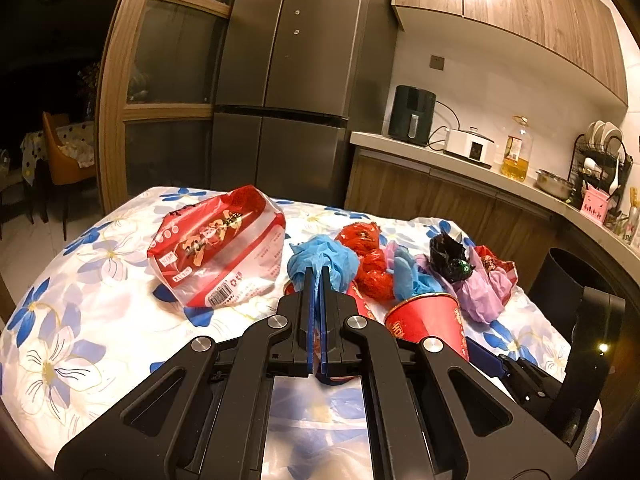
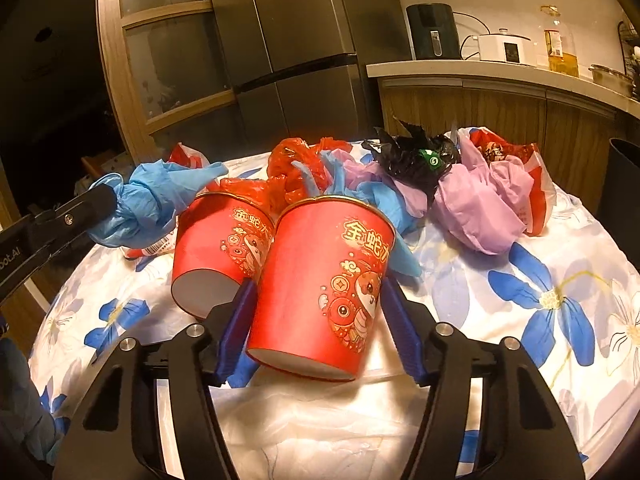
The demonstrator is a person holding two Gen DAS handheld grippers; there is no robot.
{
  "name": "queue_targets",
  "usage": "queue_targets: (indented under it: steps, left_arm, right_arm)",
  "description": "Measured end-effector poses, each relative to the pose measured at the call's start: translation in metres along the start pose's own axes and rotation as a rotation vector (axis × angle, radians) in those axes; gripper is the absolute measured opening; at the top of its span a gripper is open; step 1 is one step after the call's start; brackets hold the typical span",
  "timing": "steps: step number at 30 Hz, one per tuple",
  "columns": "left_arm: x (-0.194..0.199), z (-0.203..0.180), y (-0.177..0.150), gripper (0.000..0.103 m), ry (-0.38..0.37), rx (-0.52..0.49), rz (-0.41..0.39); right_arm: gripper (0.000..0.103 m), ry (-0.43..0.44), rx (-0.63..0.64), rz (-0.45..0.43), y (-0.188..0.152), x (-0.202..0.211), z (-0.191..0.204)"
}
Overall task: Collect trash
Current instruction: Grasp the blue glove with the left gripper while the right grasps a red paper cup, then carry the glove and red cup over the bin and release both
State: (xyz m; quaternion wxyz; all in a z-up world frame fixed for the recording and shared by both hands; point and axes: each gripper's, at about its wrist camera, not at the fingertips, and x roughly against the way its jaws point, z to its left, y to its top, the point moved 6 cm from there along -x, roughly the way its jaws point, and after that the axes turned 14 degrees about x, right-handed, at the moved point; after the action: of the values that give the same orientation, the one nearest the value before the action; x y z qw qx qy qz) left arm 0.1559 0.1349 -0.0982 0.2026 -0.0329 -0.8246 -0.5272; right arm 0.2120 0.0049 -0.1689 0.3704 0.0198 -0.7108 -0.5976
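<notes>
On the flowered tablecloth the trash lies in a loose row. Left gripper: jaws closed tight on a crumpled blue glove, which it holds clear of the cloth at the left side of the pile; the right wrist view shows the same glove bunched at the black fingertips. Right gripper: its blue pads stand on either side of the nearer red paper cup, which lies tipped with its base toward the camera. Both pads look to be against the cup wall, though firm pressure cannot be confirmed. A second red cup lies just beside it to the left, touching it. Behind the cups sit a red plastic bag, a second blue glove, a purple bag and a black wrapper on top of the purple one. A large red and white snack bag lies apart at the left. A dark bin stands off the table's right edge.
</notes>
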Motion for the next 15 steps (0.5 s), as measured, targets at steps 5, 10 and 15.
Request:
queue_targets:
  steps: [5,10,15]
  left_arm:
    - [0.000,-0.006,-0.002,0.001,-0.002,-0.010,-0.002]
    - [0.004,-0.012,-0.002,0.001,-0.012,-0.019,-0.005]
    - [0.008,-0.023,-0.001,0.001,-0.031,-0.025,-0.004]
  right_arm:
    - [0.060,-0.014,-0.004,-0.021,-0.001,0.010,-0.006]
    - [0.060,-0.019,-0.020,-0.042,0.000,0.024,-0.016]
    - [0.060,-0.029,-0.033,-0.075,0.005,0.043,-0.027]
